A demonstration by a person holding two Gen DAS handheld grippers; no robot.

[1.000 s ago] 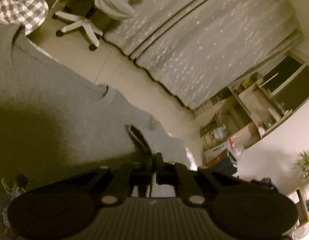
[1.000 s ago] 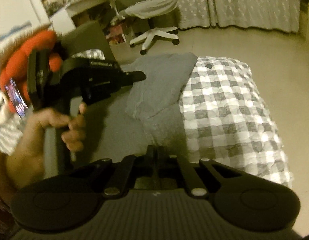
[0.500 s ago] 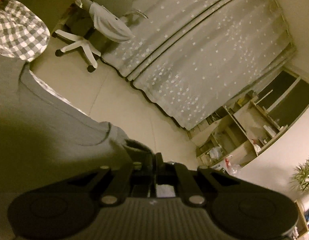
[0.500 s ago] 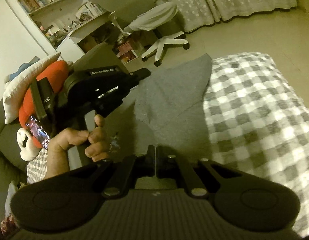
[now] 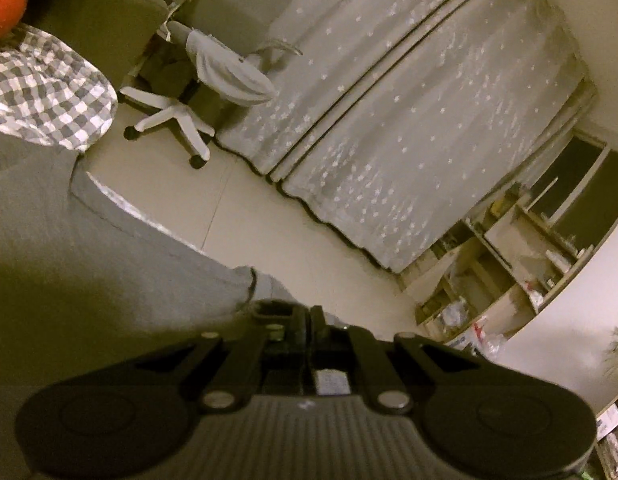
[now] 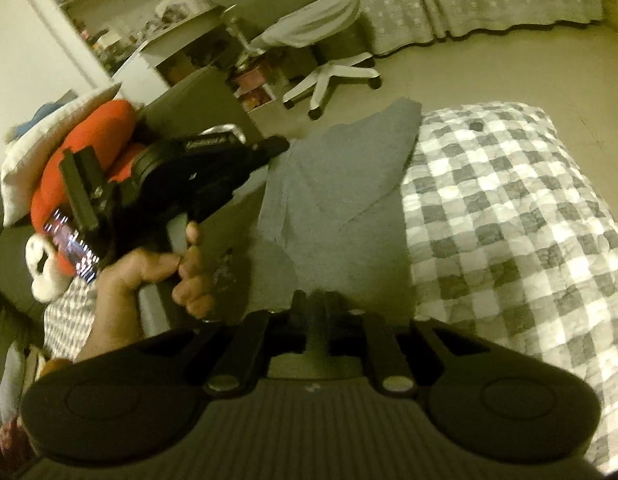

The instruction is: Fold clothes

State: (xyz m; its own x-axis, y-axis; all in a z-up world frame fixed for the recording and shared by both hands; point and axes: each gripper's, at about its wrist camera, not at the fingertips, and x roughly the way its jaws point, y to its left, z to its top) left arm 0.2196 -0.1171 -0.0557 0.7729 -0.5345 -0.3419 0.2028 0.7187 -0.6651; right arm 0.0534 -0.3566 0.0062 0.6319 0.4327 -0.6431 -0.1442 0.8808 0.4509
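A grey garment [image 6: 341, 200] lies partly on a checked bedspread [image 6: 509, 220] and is lifted along one edge. My right gripper [image 6: 315, 304] is shut on the garment's near edge. My left gripper [image 5: 305, 314] is shut on another edge of the same garment [image 5: 89, 248], which hangs taut to its left. In the right wrist view the left gripper [image 6: 275, 146] shows at the garment's far left edge, held by a hand [image 6: 157, 276]. The pinched cloth is hidden between the fingers.
A white swivel chair [image 6: 321, 56] stands on the bare floor beyond the bed, in front of star-patterned curtains [image 5: 409, 120]. A red and white plush toy [image 6: 69, 184] and a pillow lie at the left. Cluttered shelves [image 5: 509, 264] stand at the right wall.
Both grippers have risen with the garment. The left gripper swung up and outward, pulling the cloth taut, so less cloth and more floor and curtain show in its view.
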